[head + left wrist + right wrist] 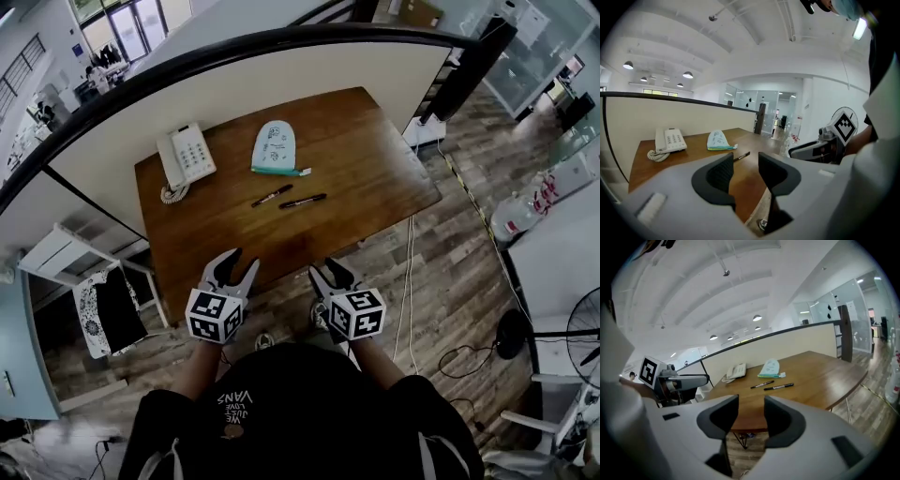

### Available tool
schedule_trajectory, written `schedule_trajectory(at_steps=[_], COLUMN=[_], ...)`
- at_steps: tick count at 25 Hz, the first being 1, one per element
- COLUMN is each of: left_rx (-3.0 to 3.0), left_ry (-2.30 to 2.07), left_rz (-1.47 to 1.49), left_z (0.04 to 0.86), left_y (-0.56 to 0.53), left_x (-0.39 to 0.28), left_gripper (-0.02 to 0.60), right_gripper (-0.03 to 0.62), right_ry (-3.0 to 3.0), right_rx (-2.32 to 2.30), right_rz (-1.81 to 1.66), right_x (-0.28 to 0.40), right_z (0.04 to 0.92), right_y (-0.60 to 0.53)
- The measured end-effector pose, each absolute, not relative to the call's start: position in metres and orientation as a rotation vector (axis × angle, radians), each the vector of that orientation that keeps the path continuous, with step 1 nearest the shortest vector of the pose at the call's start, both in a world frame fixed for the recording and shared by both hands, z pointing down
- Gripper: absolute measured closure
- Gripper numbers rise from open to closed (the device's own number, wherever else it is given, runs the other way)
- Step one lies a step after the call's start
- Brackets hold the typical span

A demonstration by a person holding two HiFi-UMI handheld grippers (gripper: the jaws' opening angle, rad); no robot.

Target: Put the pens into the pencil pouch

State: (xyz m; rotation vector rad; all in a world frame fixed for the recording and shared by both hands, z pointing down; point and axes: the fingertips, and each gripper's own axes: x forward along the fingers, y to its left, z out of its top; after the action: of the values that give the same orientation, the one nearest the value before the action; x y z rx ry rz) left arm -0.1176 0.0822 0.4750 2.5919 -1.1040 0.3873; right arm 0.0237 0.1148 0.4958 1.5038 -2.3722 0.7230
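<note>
On the wooden table (375, 159), the pale pencil pouch (274, 147) is laid near the far edge. The left pen (271, 196) and right pen (303, 201) are laid just before it, well apart from the left gripper (239, 262) and right gripper (328, 272), which are held over the near edge with jaws apart and empty. A white telephone (186, 156) is set by the far left corner, only bare wood is seen between grippers and pens, and "VANS" is read on the person's black shirt (281, 394).

White telephone (186, 157) with coiled cord at far left of the wooden table (375, 169)
</note>
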Motion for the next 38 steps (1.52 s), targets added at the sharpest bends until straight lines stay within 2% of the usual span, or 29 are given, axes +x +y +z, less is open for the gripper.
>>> schedule_trajectory(at_steps=[18, 38], left_rx=[2.358, 2.557], left_ry=[-1.525, -1.226], left_rz=[0.536, 0.865], left_z=[0.498, 0.523], left_y=[0.007, -0.120], left_x=[-0.084, -0.081], left_gripper=[0.430, 0.421], right_gripper=[0.456, 0.456], right_ry=[-2.445, -2.281], right_rx=[1.063, 0.974], right_rz=[0.601, 0.502], right_x=[0.105, 0.096], right_z=[0.533, 0.588], right_y=[0.025, -0.066])
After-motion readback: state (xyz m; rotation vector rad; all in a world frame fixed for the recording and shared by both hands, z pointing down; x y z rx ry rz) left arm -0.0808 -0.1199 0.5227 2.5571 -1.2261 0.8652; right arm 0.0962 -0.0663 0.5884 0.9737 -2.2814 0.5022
